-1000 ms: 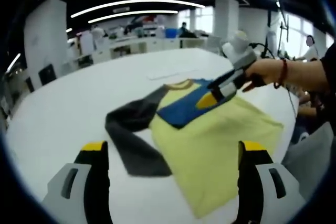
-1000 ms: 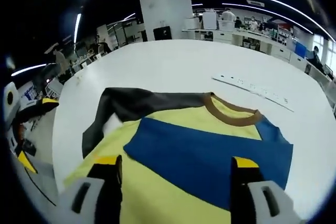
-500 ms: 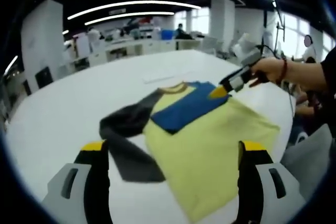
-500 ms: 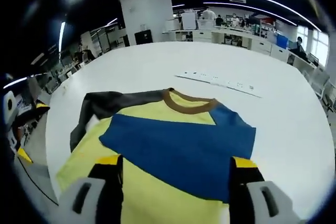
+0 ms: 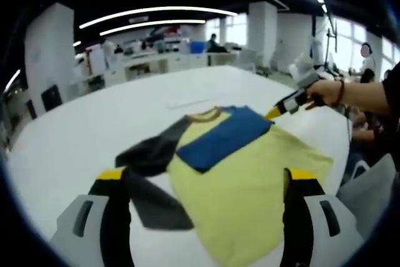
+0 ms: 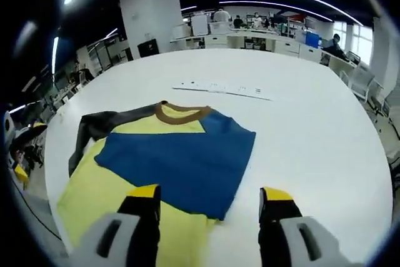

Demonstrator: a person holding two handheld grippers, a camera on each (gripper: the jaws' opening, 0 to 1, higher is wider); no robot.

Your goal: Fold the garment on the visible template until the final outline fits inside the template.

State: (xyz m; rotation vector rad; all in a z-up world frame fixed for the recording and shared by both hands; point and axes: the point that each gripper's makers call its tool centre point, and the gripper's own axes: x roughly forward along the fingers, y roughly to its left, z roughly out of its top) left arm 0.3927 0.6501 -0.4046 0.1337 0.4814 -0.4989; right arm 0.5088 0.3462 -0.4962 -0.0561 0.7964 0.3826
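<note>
The garment lies flat on the white table. It has a yellow body, a brown collar, a blue sleeve folded across the chest and a dark grey sleeve spread to the left. My left gripper hovers open, short of the hem. In the left gripper view my right gripper, held by a hand, floats just off the blue sleeve's edge. In the right gripper view my right gripper is open above the blue sleeve, with the collar and grey sleeve beyond.
A thin white strip with marks lies on the table beyond the collar. Bare tabletop stretches to the right of the garment in the right gripper view. Desks, pillars and people fill the office behind. The table's curved edge runs close on the left.
My right gripper has drawn back off the blue sleeve, away from the garment. The blue sleeve stays folded over the chest. The left gripper has barely moved.
</note>
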